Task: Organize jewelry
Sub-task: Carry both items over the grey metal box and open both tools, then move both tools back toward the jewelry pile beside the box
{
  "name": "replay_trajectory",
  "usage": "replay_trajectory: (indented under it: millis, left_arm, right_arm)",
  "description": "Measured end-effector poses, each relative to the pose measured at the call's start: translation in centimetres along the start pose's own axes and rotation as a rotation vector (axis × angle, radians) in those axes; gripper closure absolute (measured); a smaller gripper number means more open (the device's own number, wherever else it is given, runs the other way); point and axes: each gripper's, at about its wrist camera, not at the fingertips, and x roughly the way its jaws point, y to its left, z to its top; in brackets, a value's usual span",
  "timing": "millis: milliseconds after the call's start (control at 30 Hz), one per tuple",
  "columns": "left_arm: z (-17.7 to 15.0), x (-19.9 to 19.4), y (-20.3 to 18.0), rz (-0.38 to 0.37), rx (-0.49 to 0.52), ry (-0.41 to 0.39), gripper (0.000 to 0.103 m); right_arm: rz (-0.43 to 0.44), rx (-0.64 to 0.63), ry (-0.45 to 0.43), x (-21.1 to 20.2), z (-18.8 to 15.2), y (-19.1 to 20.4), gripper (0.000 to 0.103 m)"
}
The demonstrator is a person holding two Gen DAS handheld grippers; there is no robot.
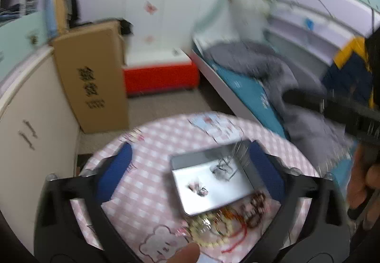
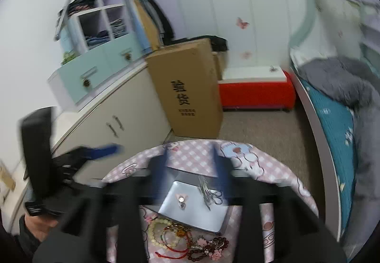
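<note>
A silver metal tray (image 1: 190, 201) (image 2: 209, 222) sits on a round table with a pink checked cloth (image 1: 147, 144) (image 2: 190, 151). In the tray lie a small pink piece (image 1: 198, 188) (image 2: 181, 199) and a silver chain piece (image 1: 222, 168) (image 2: 209, 194). In front of the tray lies a pile of bracelets: cream beads (image 1: 209, 232) (image 2: 159, 232), red cord (image 1: 235, 234) (image 2: 171, 248) and dark red beads (image 1: 255, 209) (image 2: 211, 248). My left gripper (image 1: 192, 168) is open and empty above the table. My right gripper (image 2: 190, 163) is open and empty above the tray; the view is blurred.
A cardboard box (image 1: 95, 77) (image 2: 190, 87) stands on the floor behind the table, next to a cream cabinet (image 1: 30, 120) (image 2: 118, 115). A red bench (image 1: 161, 77) (image 2: 256, 92) is at the wall. A bed with a grey blanket (image 1: 273, 73) (image 2: 344, 87) is on the right.
</note>
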Motion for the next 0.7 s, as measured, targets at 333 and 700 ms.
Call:
replay_trajectory:
  millis: [333, 700]
  left_arm:
    - [-0.7, -4.1, 2.7, 0.135, -0.069, -0.067, 0.006]
    - [-1.5, -8.8, 2.9, 0.179, -0.078, -0.135, 0.006]
  right_arm:
    - [-0.13, 0.076, -0.054, -2.0, -1.1, -0.4, 0.007]
    - [-0.145, 0.033, -0.118, -5.3, -1.0, 2.1, 0.007]
